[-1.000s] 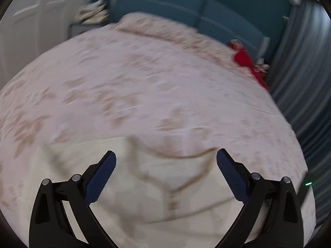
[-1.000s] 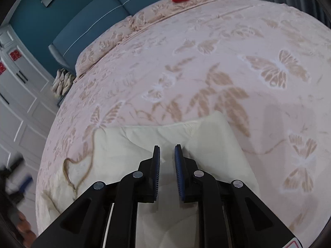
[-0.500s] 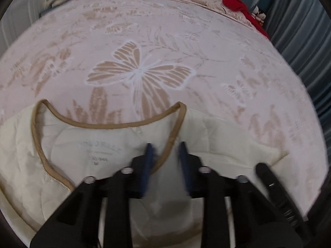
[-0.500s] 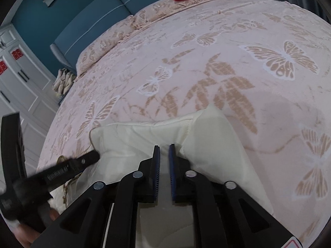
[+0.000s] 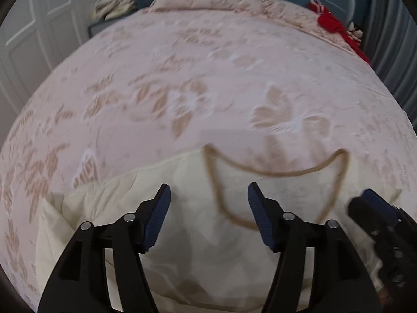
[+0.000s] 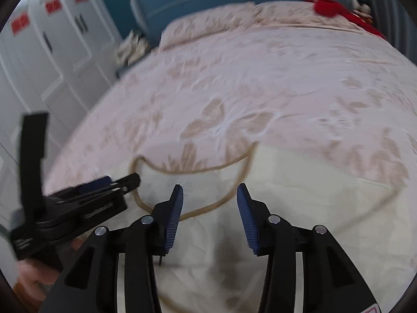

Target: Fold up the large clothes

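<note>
The left gripper (image 5: 208, 206) has its jaws parted and widening, with nothing pinched; its blue pads (image 5: 159, 216) hover over the cream garment (image 5: 182, 182), whose cloth shows through the gap between them. The tan-trimmed neckline (image 5: 276, 173) of that garment starts just past the gap, from about 12 o'clock round to 2 o'clock of the jaws, its opening turned toward the far end of the bed. At 3 o'clock, near the frame edge, the right gripper (image 5: 375, 208) comes in, blurred.

From the right wrist, the right gripper (image 6: 209, 206) likewise stands released, jaws spreading, no cloth clamped. The cream garment (image 6: 299, 195) lies flat under and ahead of it, and the neckline (image 6: 192, 172) loops from 10 o'clock to 12 o'clock of the jaws, its lower curve passing just ahead of the left pad. The left gripper (image 6: 114, 182) reaches in from 9 o'clock, with a hand (image 6: 34, 276) below it at 8 o'clock.

Farther out, the garment rests on the near part of a pink bedspread (image 5: 208, 78) printed with butterflies. At 1 o'clock, by the pillows, lies a red cloth (image 5: 331, 23).
</note>
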A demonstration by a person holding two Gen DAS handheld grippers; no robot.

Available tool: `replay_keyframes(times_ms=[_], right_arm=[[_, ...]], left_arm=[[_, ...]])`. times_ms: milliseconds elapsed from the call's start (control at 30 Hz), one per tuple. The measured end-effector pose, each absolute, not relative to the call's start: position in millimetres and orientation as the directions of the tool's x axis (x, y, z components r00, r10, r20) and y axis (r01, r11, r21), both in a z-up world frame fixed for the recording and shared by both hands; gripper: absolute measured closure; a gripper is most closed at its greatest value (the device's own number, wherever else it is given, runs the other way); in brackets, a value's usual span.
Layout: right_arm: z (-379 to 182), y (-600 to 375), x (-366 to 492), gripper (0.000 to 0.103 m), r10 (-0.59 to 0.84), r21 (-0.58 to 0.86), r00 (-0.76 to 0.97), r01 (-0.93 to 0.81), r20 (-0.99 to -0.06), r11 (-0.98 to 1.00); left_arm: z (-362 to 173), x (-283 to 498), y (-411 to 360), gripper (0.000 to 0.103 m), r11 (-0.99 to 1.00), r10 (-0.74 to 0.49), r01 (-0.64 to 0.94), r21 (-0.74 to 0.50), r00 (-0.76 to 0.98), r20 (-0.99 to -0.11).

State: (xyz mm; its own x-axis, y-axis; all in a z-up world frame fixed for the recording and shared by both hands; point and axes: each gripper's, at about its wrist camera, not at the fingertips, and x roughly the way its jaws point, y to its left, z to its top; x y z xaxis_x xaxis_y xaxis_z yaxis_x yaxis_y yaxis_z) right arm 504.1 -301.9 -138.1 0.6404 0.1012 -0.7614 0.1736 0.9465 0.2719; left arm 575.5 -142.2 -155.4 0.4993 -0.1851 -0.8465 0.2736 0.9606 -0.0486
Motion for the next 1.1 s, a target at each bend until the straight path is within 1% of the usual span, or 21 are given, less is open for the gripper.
replay_keyframes(times_ms=[67, 133, 233, 333, 700, 900, 1000, 1100], right_arm=[[-153.0, -292.7, 516.0, 0.060, 0.108, 0.254, 0.599, 0.165, -0.793, 0.953], [-169.8, -288.8, 522.5, 0.060, 0.096, 0.223, 0.557, 0.165, -0.825, 0.961], [-175.9, -287.0, 520.6, 0.067, 0.064, 0.193, 0.574, 0.168, -0.816, 0.967], [-179.5, -287.6, 519.4, 0.070, 0.044, 0.182, 0.589, 0.177, -0.807, 0.967], [-184.5, -282.6, 520.5, 0.070, -0.012, 0.128, 0.605, 0.188, -0.796, 0.974], [-186.1, -283.0, 520.9, 0.071, -0.018, 0.126, 0.615, 0.190, -0.788, 0.974], [-186.8, -284.4, 520.7, 0.074, -0.022, 0.130, 0.620, 0.199, -0.784, 0.971], [-181.1, -288.1, 520.4, 0.075, -0.007, 0.150, 0.615, 0.204, -0.789, 0.967]], left_arm=[[-166.1, 577.0, -140.2, 0.043, 0.960, -0.186, 0.276, -0.048, 0.497, -0.848], [-177.3, 571.5, -141.6, 0.042, 0.956, -0.177, 0.293, -0.019, 0.524, -0.833], [-182.3, 565.4, -141.5, 0.040, 0.956, -0.176, 0.294, -0.002, 0.566, -0.805], [-182.3, 563.8, -133.5, 0.040, 0.957, -0.215, 0.284, -0.054, 0.576, -0.788], [-187.7, 561.0, -139.6, 0.039, 0.962, -0.185, 0.274, -0.010, 0.622, -0.761], [-189.5, 559.5, -141.3, 0.039, 0.964, -0.173, 0.267, 0.006, 0.640, -0.749], [-189.1, 558.1, -143.5, 0.039, 0.966, -0.152, 0.259, 0.029, 0.649, -0.745], [-181.6, 554.1, -145.4, 0.038, 0.970, -0.095, 0.230, 0.078, 0.654, -0.750]])
